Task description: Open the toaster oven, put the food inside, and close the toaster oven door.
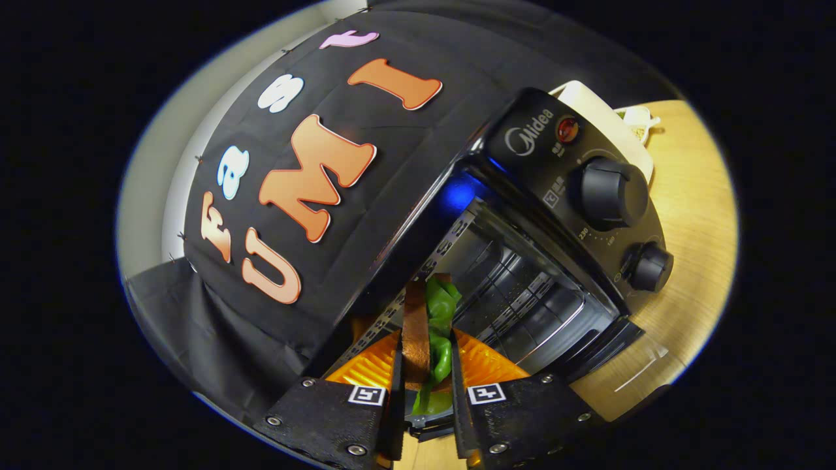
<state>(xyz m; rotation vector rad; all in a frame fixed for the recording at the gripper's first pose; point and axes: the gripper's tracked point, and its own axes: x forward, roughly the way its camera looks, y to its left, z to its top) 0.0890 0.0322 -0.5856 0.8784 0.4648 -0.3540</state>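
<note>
Black cloth walls off the booth behind the oven (562, 215), which sits on a wooden table (692, 215). We see all of this tilted, so the gripper (426, 375) is rolled well over to one side as the hand carries it.

From the gripper view, the oven door (627, 365) is down and open, its glass pane lying out over the table just beside the fingers. The cavity gapes straight ahead of us, its rack (516, 300) and ribbed walls bare.

We hold the food (424, 333), a sandwich with a brown slice and green lettuce, clamped between the two fingers at a narrow gap, both pressing its flat faces. Its long axis runs forward along the fingers, and its far end already reaches the mouth of the cavity.

The relation that matters: the rack lies directly beyond the food, on the same line the fingers point. We judge the next move to be a straight push inward, probably with some levelling of the roll so the food lands flat. Two knobs (614, 192) stand on the panel off to the side, clear of that path.
</note>
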